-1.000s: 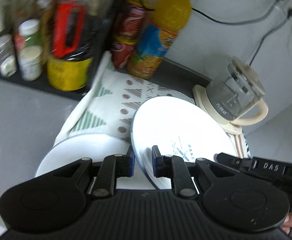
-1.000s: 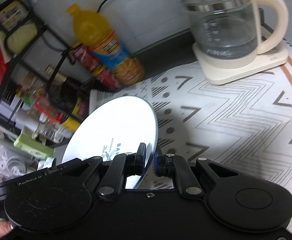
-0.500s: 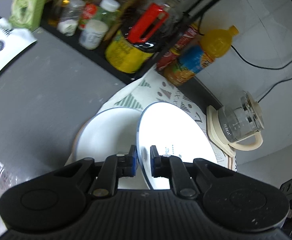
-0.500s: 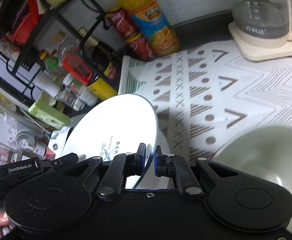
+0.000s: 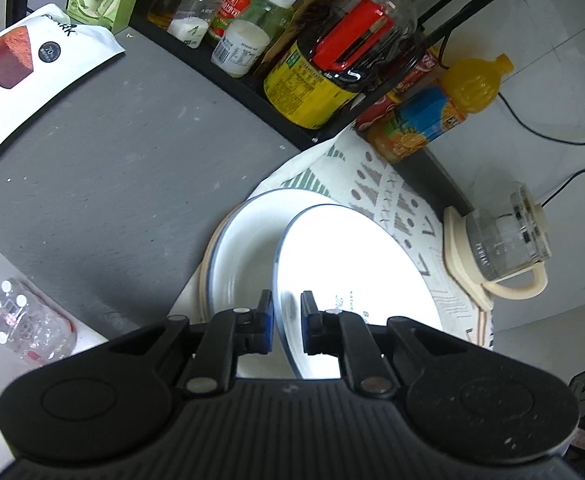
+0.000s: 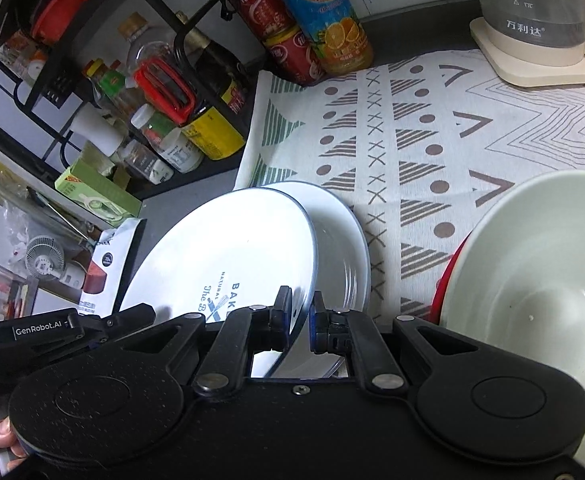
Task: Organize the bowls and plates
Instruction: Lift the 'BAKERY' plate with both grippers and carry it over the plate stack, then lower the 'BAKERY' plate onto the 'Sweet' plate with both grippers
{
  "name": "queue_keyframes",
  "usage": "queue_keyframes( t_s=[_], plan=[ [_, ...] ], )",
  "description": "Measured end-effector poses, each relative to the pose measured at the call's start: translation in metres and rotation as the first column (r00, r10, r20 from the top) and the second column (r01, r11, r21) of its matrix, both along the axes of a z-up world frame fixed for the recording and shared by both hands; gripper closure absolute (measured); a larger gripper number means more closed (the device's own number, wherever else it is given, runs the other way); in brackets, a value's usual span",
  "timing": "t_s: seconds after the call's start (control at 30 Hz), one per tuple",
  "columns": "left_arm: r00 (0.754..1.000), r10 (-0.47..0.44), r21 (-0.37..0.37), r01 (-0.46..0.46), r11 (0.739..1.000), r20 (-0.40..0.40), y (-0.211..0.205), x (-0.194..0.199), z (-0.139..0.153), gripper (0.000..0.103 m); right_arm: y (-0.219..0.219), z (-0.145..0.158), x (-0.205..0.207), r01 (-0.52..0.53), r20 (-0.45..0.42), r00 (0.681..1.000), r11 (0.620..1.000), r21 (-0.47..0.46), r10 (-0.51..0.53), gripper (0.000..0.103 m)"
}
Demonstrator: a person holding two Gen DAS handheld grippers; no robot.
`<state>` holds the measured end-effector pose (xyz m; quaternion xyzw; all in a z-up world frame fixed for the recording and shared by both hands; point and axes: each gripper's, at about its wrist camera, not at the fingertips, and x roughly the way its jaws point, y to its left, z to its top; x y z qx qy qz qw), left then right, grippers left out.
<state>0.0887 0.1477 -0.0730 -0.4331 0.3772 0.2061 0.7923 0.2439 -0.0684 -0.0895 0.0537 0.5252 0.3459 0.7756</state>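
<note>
A white plate with a blue rim and blue lettering is held tilted between both grippers. My left gripper is shut on its near left edge and my right gripper is shut on its right edge. Right under it lies a second white plate on a wooden board, partly covered by the held one. A pale green bowl sits inside a red bowl at the right of the right wrist view.
A patterned cloth covers the counter. Behind it stand a glass kettle, an orange juice bottle and red cans. A black rack with bottles and jars lines the left; a snack bag lies on grey counter.
Both grippers have carried the lettered plate leftward and slightly down, over the second plate. The green bowl has come into the right wrist view, and the kettle has fallen back.
</note>
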Motion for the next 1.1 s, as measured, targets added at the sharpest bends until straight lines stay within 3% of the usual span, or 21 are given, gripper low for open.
queue_keyframes(
  t_s=[0.63, 1.1],
  plan=[
    [0.983, -0.1, 0.092, 0.115, 0.989, -0.155, -0.01, 0.02, -0.026, 0.092, 0.016, -0.016, -0.003, -0.017, 0.041, 0.999, 0.991, -0.133, 0.023, 0.094],
    [0.968, -0.144, 0.17, 0.18, 0.969, -0.204, -0.011, 0.035, -0.029, 0.09, 0.033, -0.021, -0.002, -0.046, 0.083, 0.994, 0.973, -0.228, 0.067, 0.092]
  ],
)
